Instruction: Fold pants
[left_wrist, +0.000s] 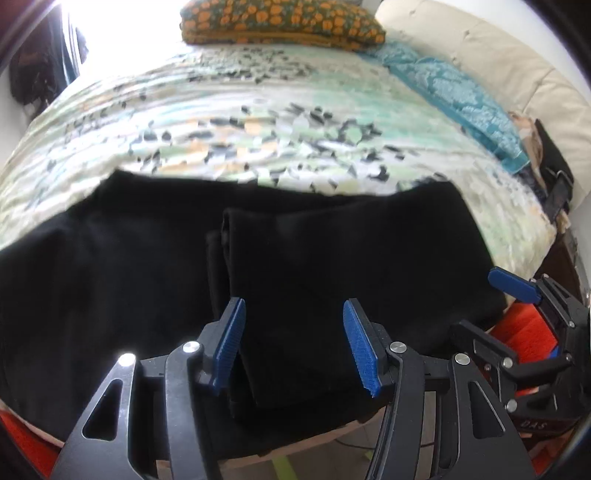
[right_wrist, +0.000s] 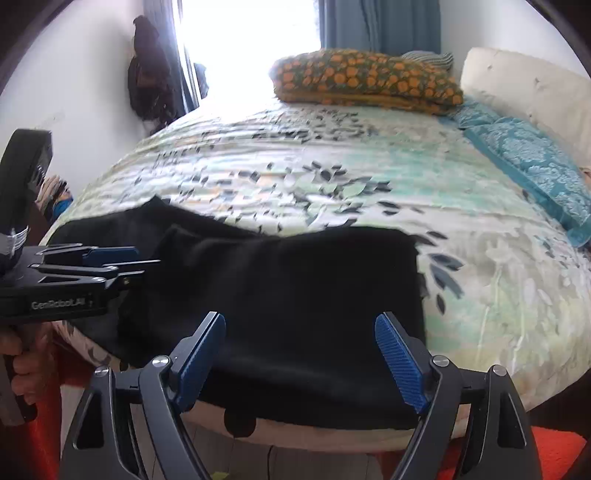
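Both the left gripper (left_wrist: 293, 343) and right gripper (right_wrist: 301, 356) hang apart and empty over the black pants (right_wrist: 295, 288), whose long axis runs left-right across the lower frame.

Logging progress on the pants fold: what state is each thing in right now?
black pants: folded over, flat at the bed's near edge
left gripper: open, fingers clear of the cloth
right gripper: open, holding nothing
bedspread: spread flat
orange-flowered cloth: folded at the far edge

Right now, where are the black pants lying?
In both wrist views the black pants lie folded on the near edge of the floral bedspread, just ahead of both open hand-held grippers.
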